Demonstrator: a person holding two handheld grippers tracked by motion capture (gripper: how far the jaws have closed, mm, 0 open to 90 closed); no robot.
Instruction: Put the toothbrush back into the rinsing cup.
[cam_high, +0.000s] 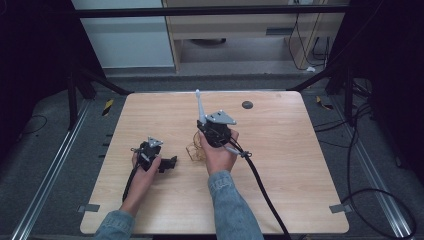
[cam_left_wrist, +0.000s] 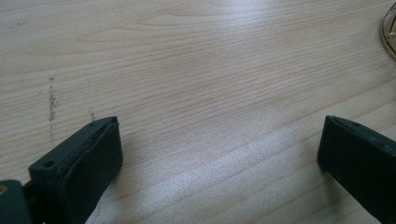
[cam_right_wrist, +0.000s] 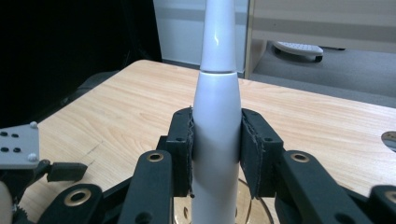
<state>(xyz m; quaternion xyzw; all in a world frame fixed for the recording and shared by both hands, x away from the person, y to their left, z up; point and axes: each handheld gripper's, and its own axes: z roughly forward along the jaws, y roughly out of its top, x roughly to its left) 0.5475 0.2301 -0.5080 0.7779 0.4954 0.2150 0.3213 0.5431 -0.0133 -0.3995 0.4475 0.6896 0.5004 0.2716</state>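
Observation:
My right gripper (cam_right_wrist: 217, 149) is shut on the body of a white electric toothbrush (cam_right_wrist: 217, 93), which stands upright with its slim neck (cam_high: 199, 102) pointing away from me. The gripper (cam_high: 205, 128) hovers over the middle of the wooden table (cam_high: 280, 165). Just below the toothbrush's base sits a clear glass holder with a gold pattern (cam_high: 195, 151), its rim visible under the jaws (cam_right_wrist: 252, 207). My left gripper (cam_high: 169, 163) rests low on the table to the left, open (cam_left_wrist: 219, 154) with bare wood between its jaws. An edge of the holder (cam_left_wrist: 390, 32) lies beyond them.
A small dark round disc (cam_high: 247, 104) lies near the table's far edge, also seen as the disc (cam_right_wrist: 390, 138) to the right. Black cables (cam_high: 260, 185) trail off the front right. Metal frame rails and a cabinet stand beyond the table.

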